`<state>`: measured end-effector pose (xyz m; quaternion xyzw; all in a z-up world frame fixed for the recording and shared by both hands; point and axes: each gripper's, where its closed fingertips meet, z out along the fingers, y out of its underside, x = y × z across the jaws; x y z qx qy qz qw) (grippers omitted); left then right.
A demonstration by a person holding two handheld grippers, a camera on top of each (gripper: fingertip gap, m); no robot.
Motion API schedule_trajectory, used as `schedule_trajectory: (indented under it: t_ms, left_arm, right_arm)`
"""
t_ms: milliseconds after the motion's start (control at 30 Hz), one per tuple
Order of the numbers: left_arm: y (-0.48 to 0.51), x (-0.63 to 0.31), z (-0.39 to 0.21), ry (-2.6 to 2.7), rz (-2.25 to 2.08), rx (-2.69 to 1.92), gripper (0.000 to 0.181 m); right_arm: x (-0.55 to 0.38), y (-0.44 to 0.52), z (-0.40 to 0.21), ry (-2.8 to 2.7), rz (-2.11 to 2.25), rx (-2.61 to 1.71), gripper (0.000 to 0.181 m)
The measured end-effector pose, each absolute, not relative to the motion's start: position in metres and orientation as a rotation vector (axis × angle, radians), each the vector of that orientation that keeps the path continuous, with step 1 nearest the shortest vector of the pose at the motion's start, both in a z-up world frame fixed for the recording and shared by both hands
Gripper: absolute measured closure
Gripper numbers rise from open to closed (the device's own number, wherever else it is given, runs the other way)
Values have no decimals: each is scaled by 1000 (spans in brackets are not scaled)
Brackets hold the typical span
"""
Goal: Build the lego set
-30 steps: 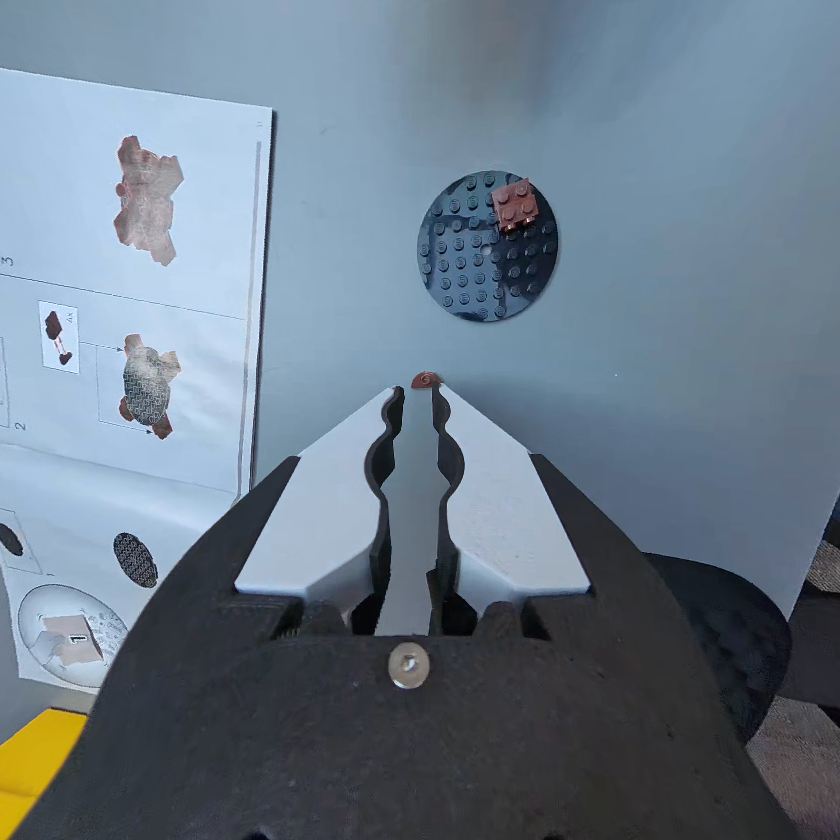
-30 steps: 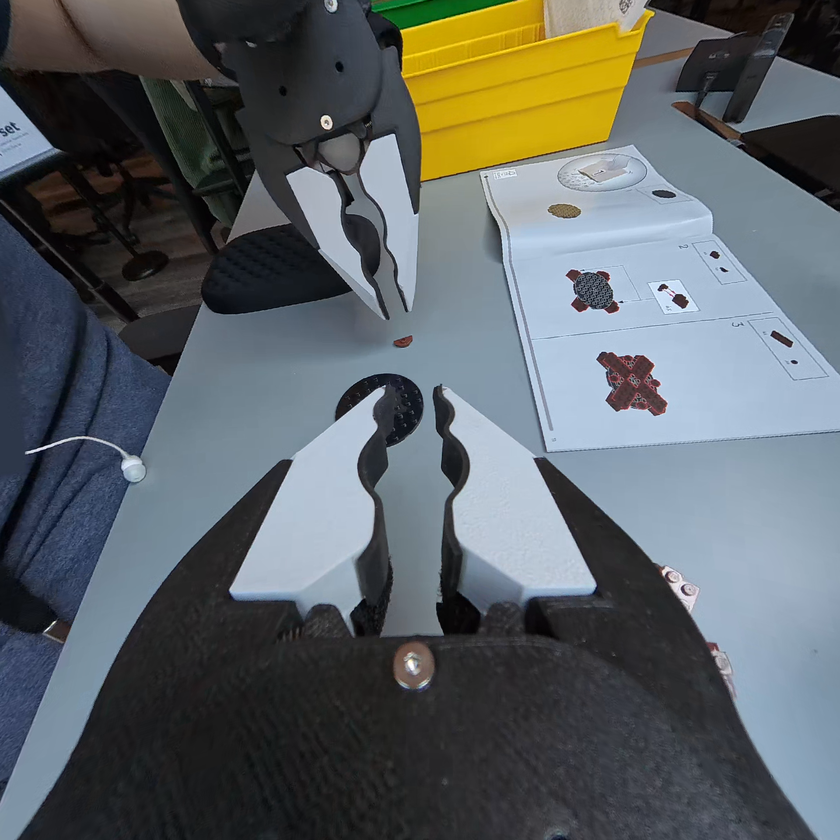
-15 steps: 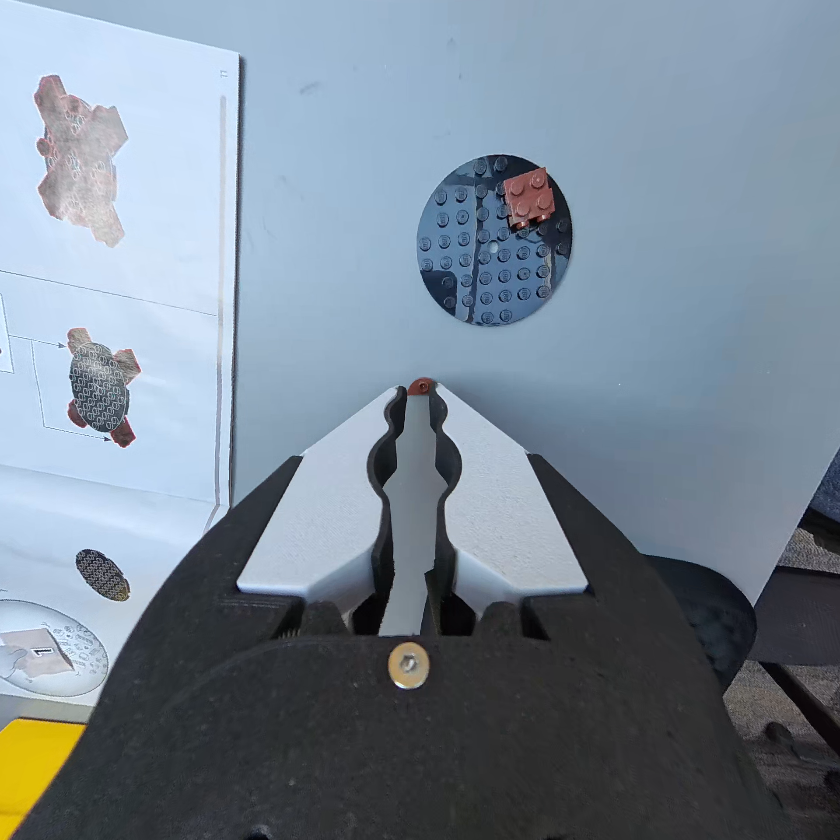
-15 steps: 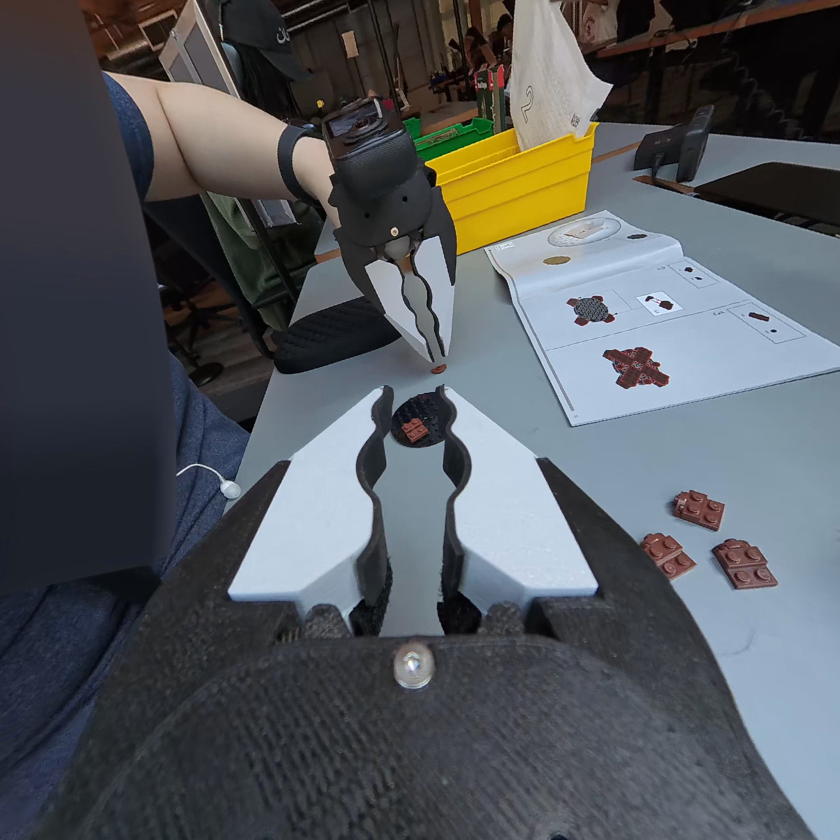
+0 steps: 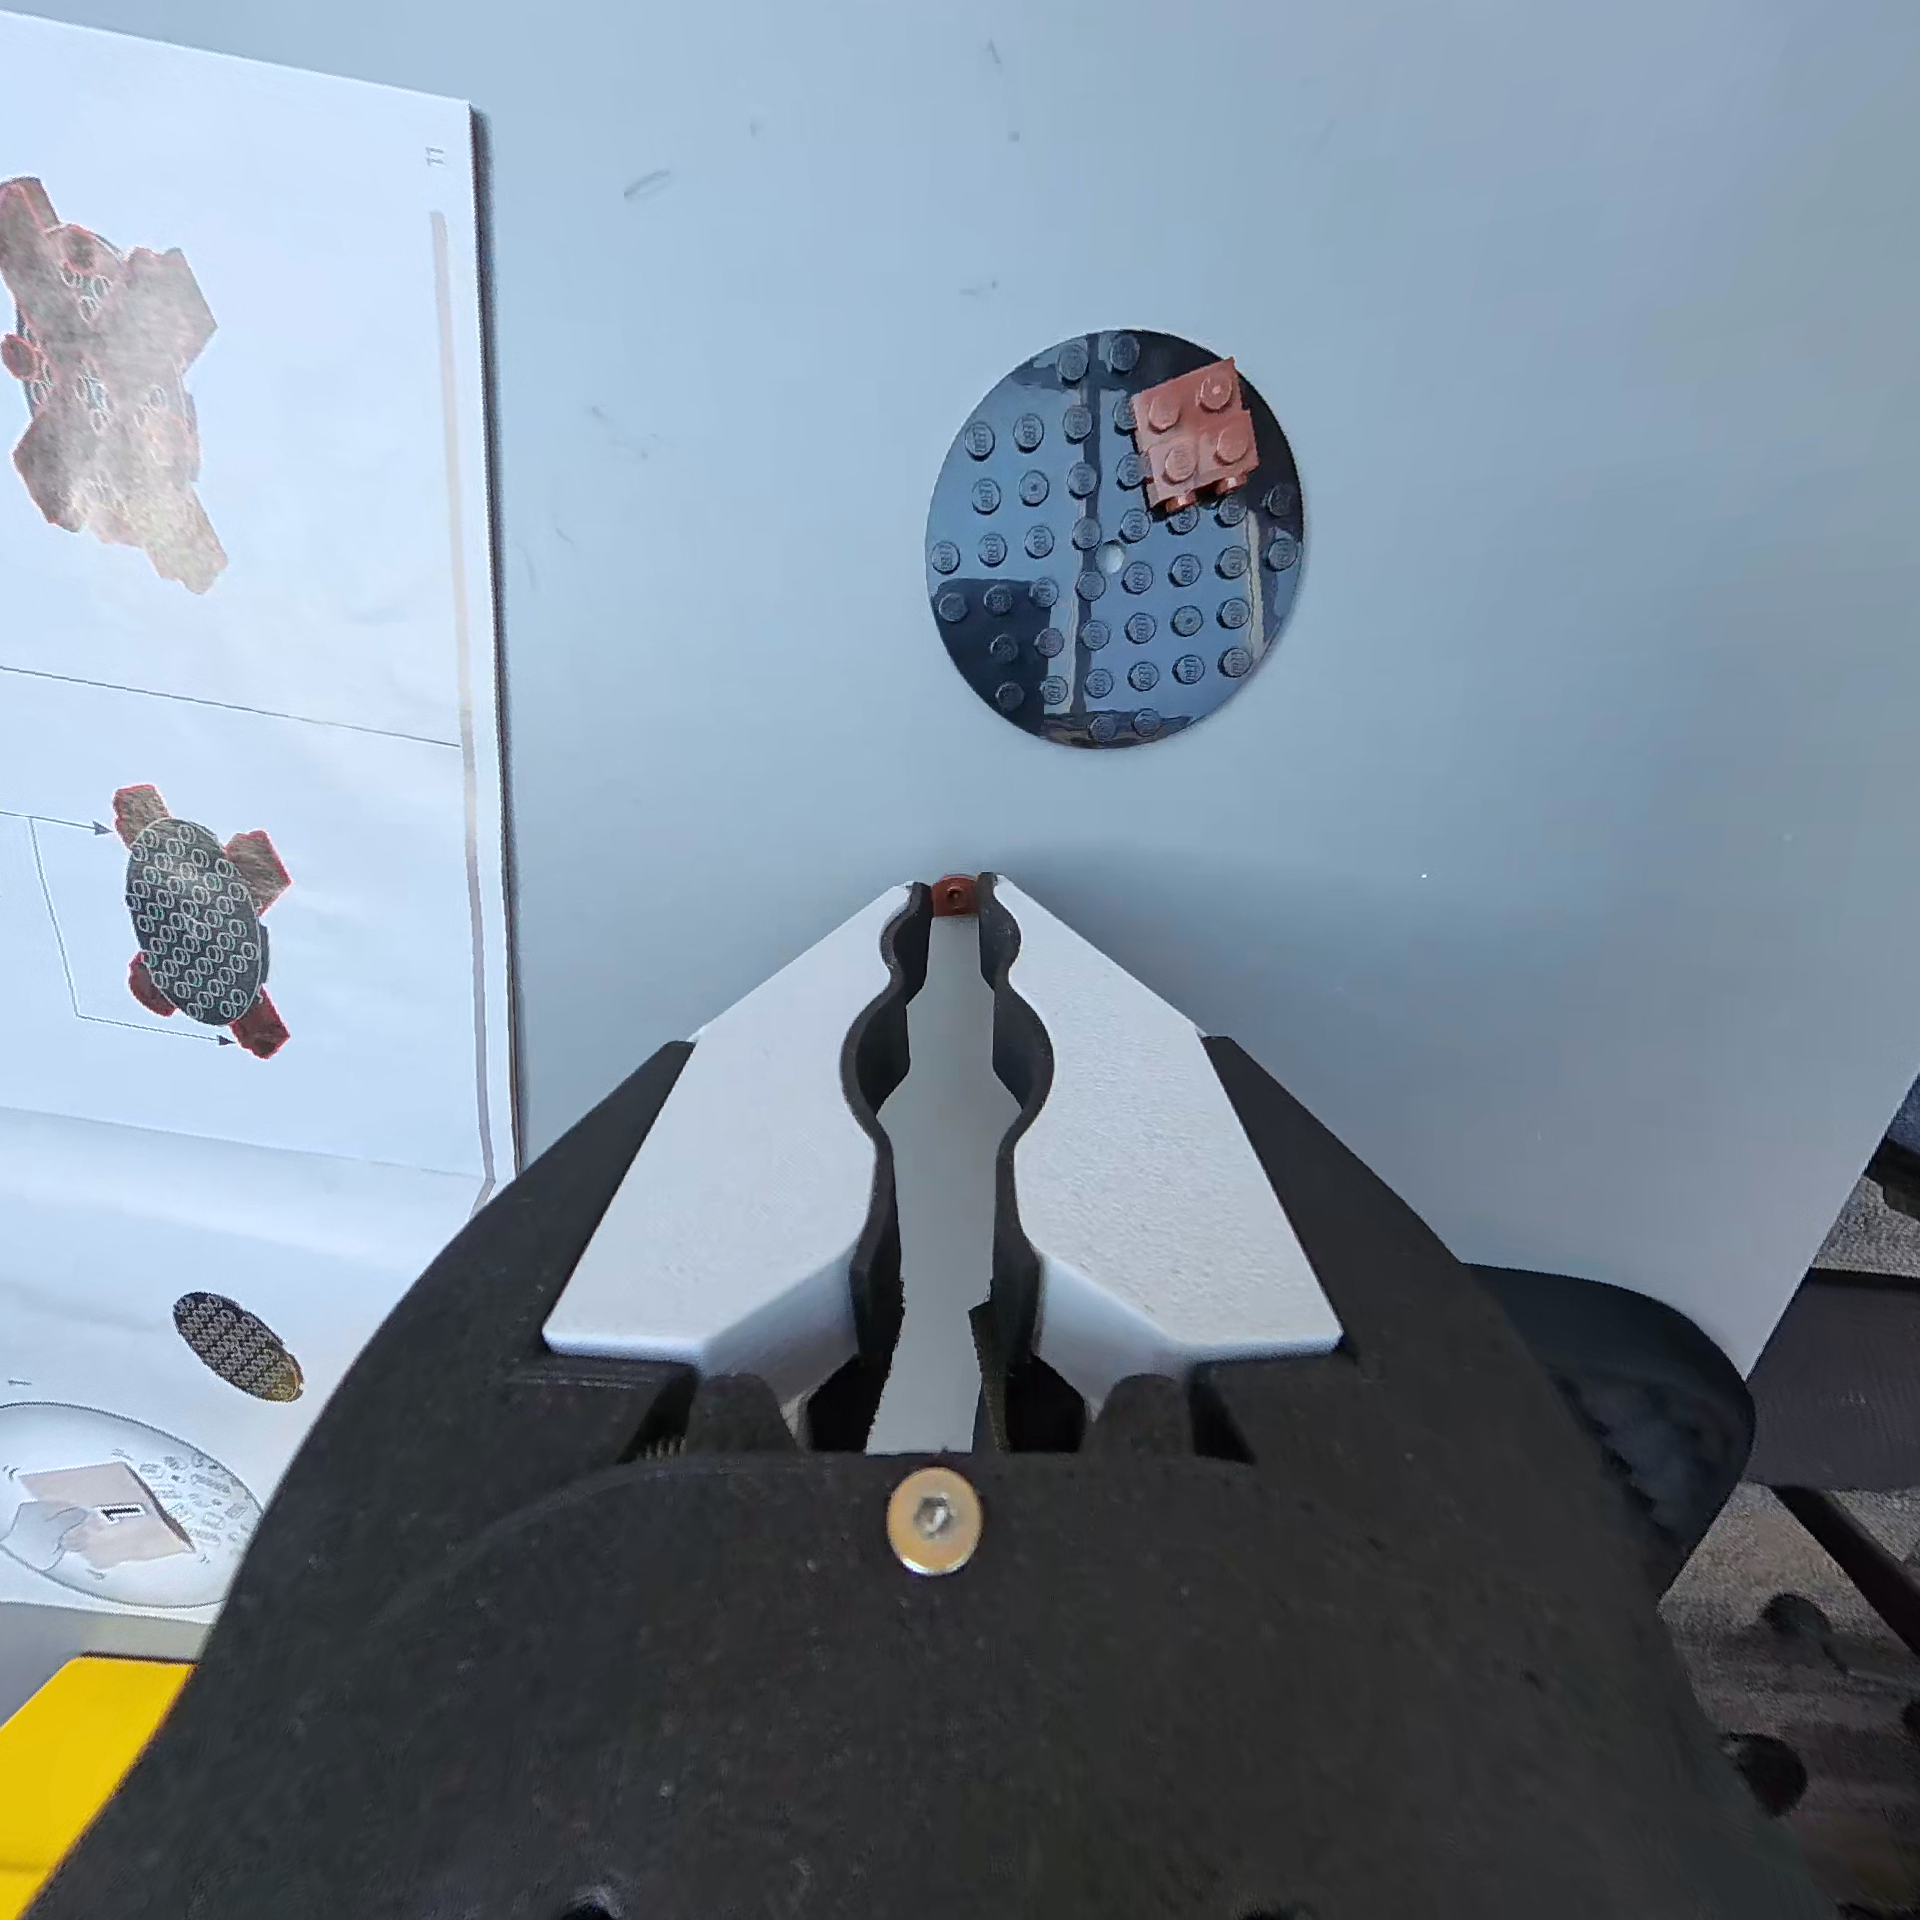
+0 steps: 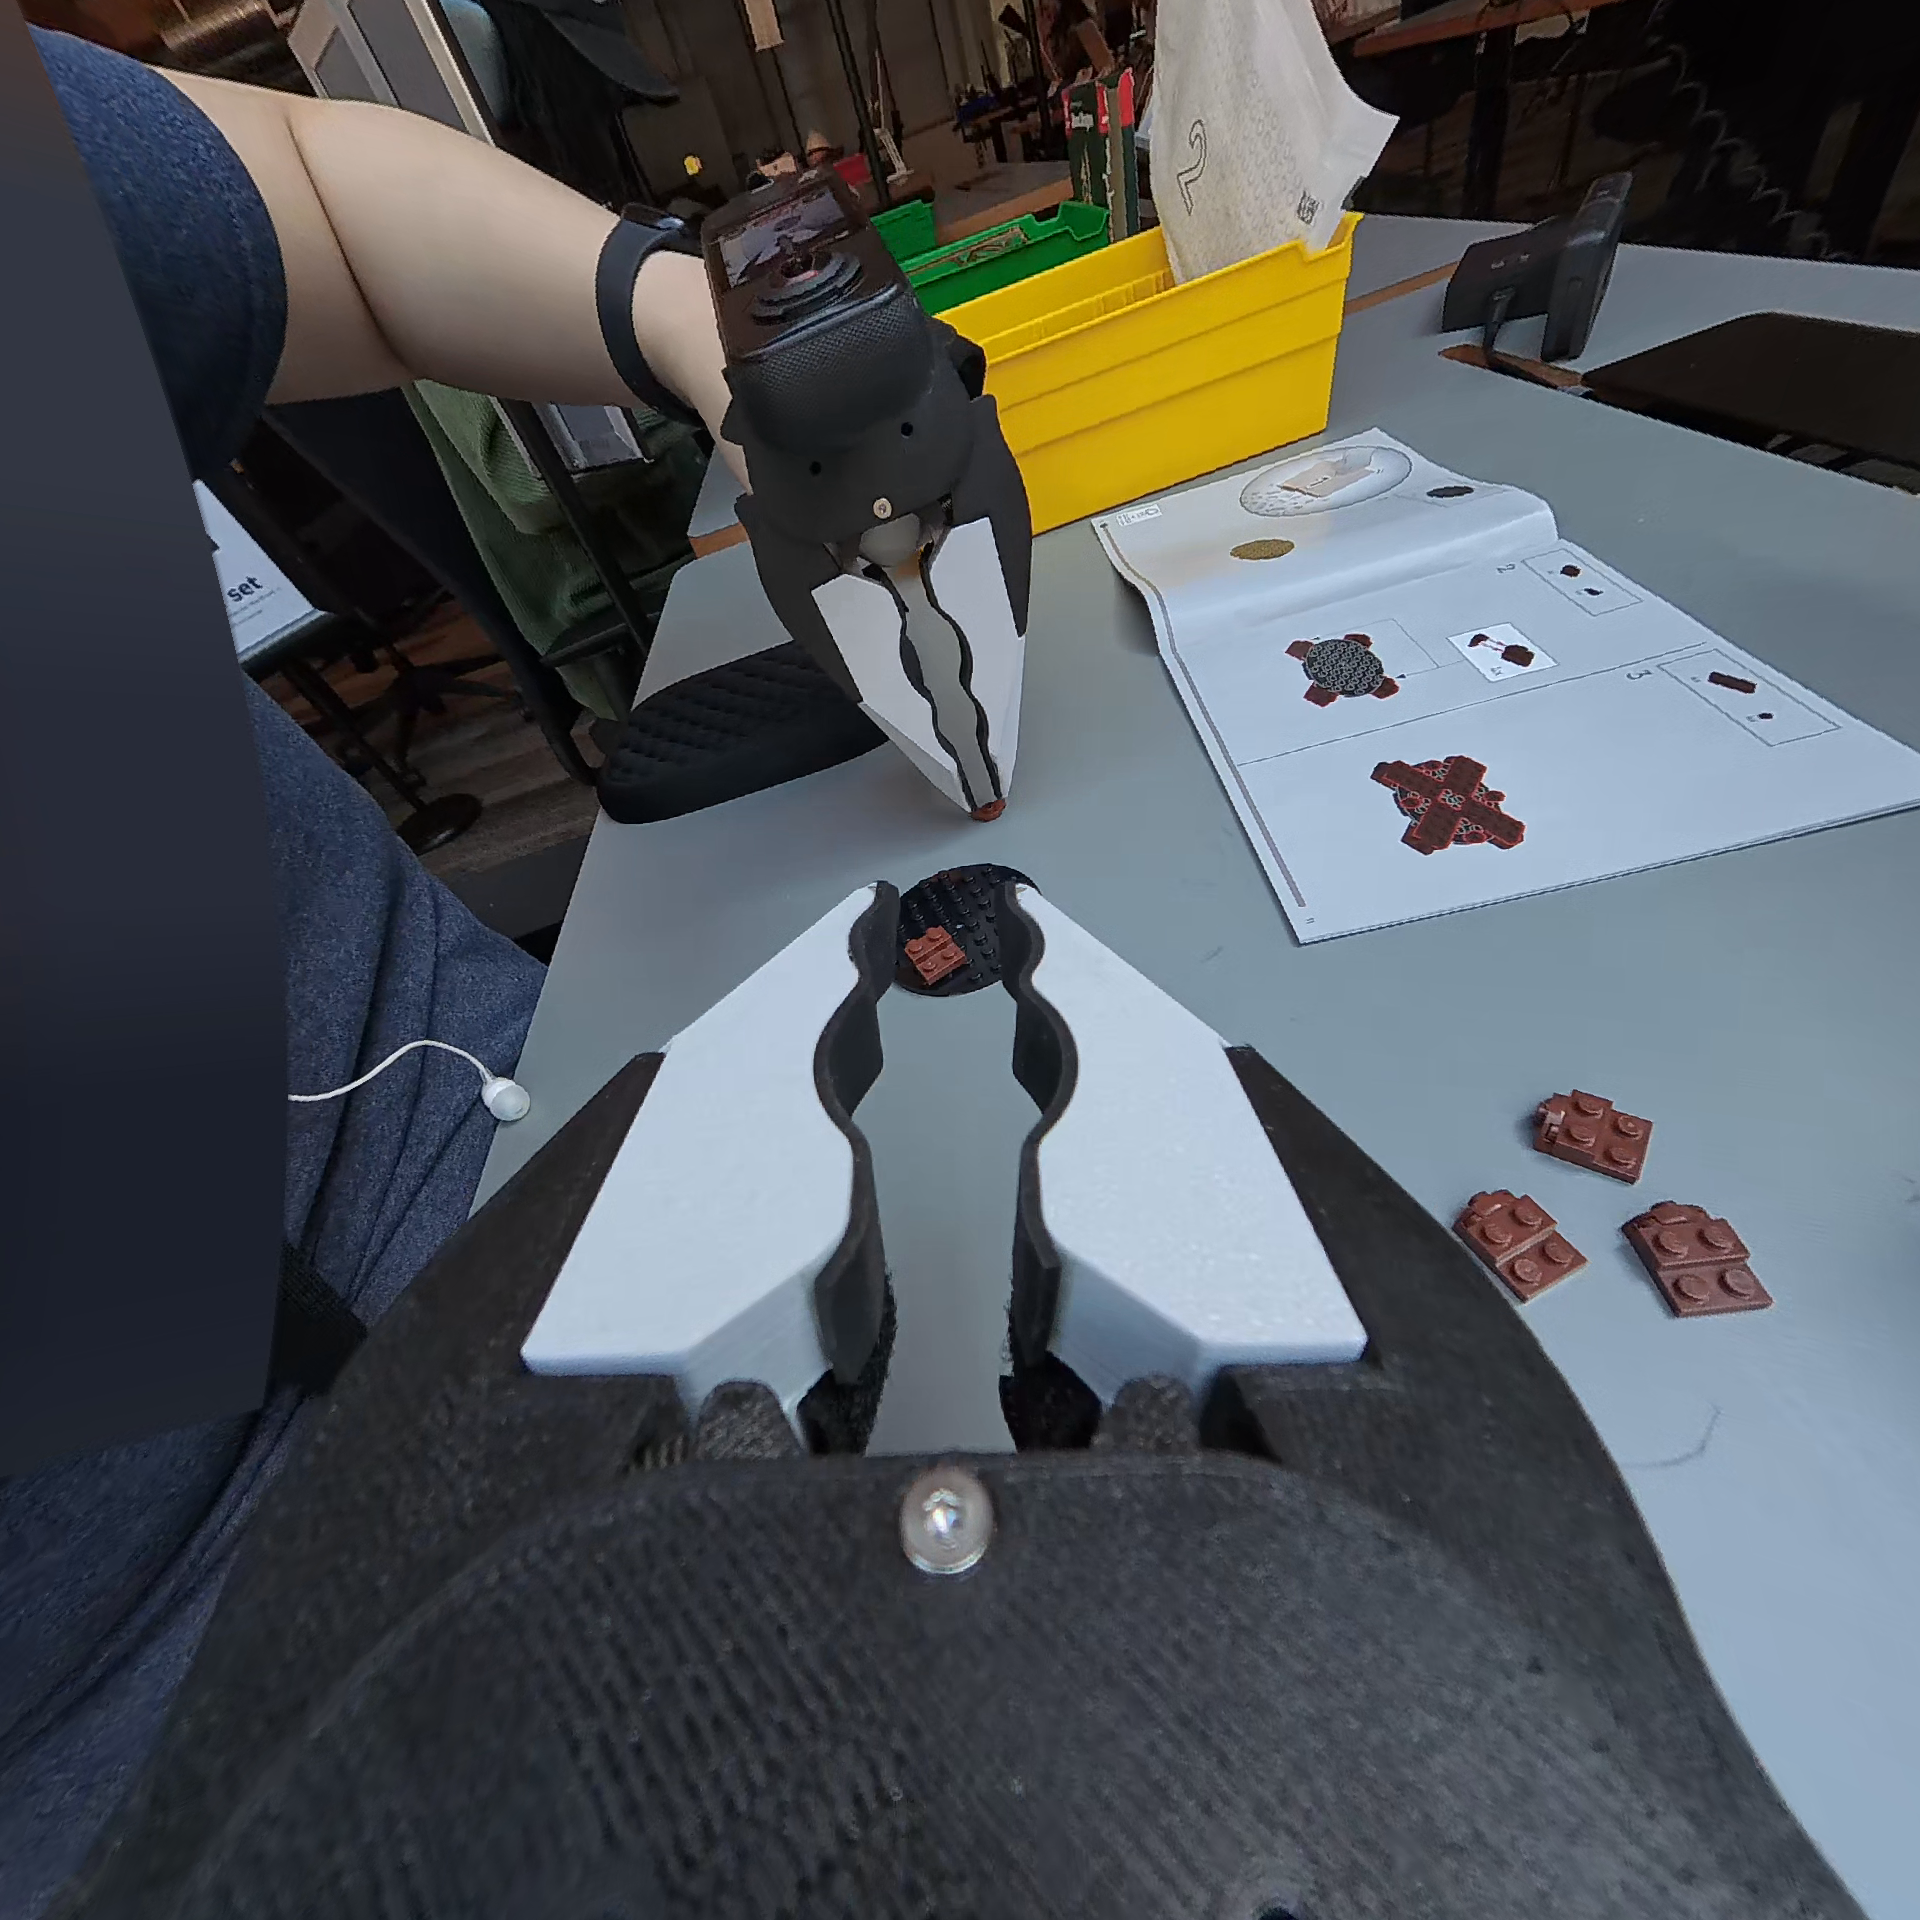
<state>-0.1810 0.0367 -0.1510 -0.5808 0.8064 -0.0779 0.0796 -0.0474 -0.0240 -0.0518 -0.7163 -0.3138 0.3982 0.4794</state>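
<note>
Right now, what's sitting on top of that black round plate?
One reddish-brown four-stud piece sits near the edge of the black round plate. The remaining studs are bare; the studs beneath that piece are covered.

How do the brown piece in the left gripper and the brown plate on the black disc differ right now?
The tiny round piece is far smaller than the square brown plate. The round piece is pinched at the tips of the left gripper, low over the table; the plate sits on the round black baseplate, near its rim. The plate shows four studs; the round piece's top is too small to read. Both share one reddish-brown colour.
</note>
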Motion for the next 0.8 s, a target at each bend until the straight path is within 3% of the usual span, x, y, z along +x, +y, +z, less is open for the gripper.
schedule_trajectory:
  t_ms: [33,800]
  left_arm:
    - [36,-180,-152,2417,-231,-1731,174]
    - [38,-183,-156,2435,-212,-1710,175]
  right_arm:
    - [-48,-24,-52,-766,976,-1748,163]
    - [-50,-26,-54,-780,981,-1757,162]
